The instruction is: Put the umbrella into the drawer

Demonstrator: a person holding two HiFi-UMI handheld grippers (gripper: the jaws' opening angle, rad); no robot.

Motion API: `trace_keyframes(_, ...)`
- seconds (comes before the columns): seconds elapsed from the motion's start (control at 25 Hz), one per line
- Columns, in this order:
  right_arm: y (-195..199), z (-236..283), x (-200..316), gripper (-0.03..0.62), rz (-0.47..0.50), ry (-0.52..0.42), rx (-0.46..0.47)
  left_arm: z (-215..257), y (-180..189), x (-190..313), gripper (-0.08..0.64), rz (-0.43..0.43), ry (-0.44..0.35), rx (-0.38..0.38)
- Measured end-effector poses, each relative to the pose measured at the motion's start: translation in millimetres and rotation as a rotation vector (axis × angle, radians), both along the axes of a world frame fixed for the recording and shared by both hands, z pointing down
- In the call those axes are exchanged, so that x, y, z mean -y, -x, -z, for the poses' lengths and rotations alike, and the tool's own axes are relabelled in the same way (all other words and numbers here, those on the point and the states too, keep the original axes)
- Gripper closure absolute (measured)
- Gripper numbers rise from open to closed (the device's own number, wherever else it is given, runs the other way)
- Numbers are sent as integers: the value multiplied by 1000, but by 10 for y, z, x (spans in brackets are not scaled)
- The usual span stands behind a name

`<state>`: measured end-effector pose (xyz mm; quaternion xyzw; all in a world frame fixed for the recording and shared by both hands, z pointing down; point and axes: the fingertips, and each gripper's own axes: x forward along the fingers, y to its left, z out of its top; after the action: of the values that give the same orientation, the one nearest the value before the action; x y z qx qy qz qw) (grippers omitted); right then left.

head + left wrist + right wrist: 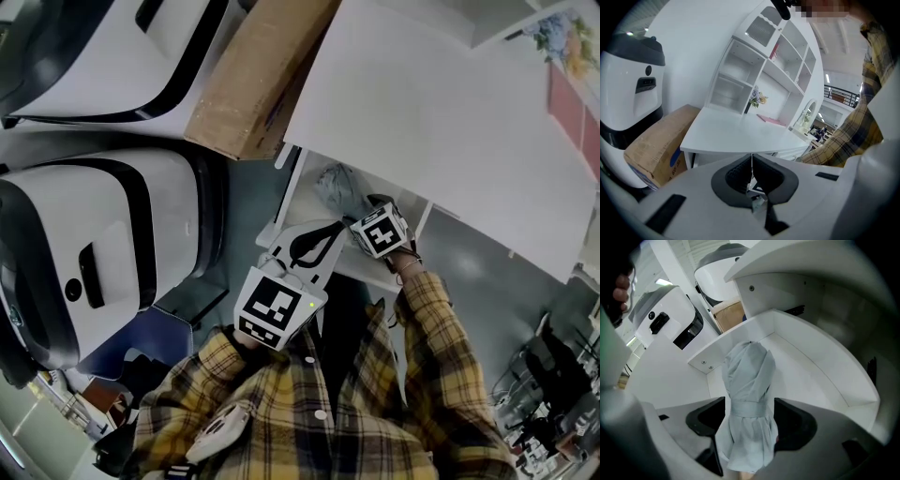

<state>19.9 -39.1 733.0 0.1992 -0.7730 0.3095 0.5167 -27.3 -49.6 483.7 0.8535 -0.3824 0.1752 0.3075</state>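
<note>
Umbrella (747,371), pinched in right tongs (749,401), hangs over open drawer (806,364); left tongs (751,161) pressed together.

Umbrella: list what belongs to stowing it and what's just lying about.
Job: umbrella, held by right gripper; open drawer.
Lying about: cardboard box, white machine, pink book, shut left gripper.
</note>
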Motion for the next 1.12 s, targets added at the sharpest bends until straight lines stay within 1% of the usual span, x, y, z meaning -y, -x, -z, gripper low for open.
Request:
trace_keyframes(0.24,7,246,114,268,-57,-51,41,171,-103,7,535,-20,-37,-10)
trace_keyframes(0.4,44,438,149,268,-57,-69,71,299,-148,27,535,-26,-71,-10)
trace_keyframes(0.64,160,873,169,268,0,-103,125,472,-154,71,535,-24,-121,3)
trace_keyframes(0.76,210,1135,185,272,-28,-119,178,572,-139,49,535,-24,-141,14)
trace_keyframes(0.88,259,1459,316,275,-60,-176,245,673,-124,104,535,-27,-177,28)
trace_keyframes(1.0,272,1774,404,279,-68,-234,289,776,-135,159,535,-27,-209,39)
trace_keyframes(1.12,285,2074,470,286,-73,-297,327,881,-181,189,535,-37,-237,33)
